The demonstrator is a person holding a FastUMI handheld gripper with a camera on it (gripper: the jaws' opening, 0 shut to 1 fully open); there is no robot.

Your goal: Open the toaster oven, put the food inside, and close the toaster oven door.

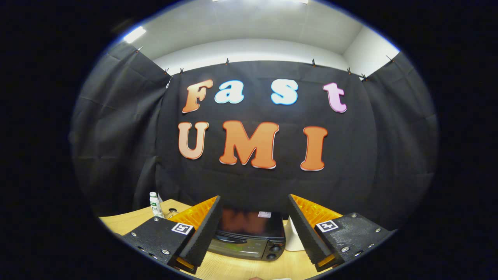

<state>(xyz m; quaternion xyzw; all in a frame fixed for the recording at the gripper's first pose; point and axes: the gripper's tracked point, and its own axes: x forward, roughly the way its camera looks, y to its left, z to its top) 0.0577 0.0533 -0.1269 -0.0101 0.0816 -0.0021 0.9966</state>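
With nothing held, jaws gape toward the toaster oven.

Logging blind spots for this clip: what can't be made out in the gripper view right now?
- Toaster oven: seen between the open claw fingers; its left side is hidden behind the left finger, and the door handle is too dark to make out.
- Food: a white object right of the oven is mostly hidden by the right finger; cannot tell what it is.
- Bottle at the table's far left: too small to identify its contents.
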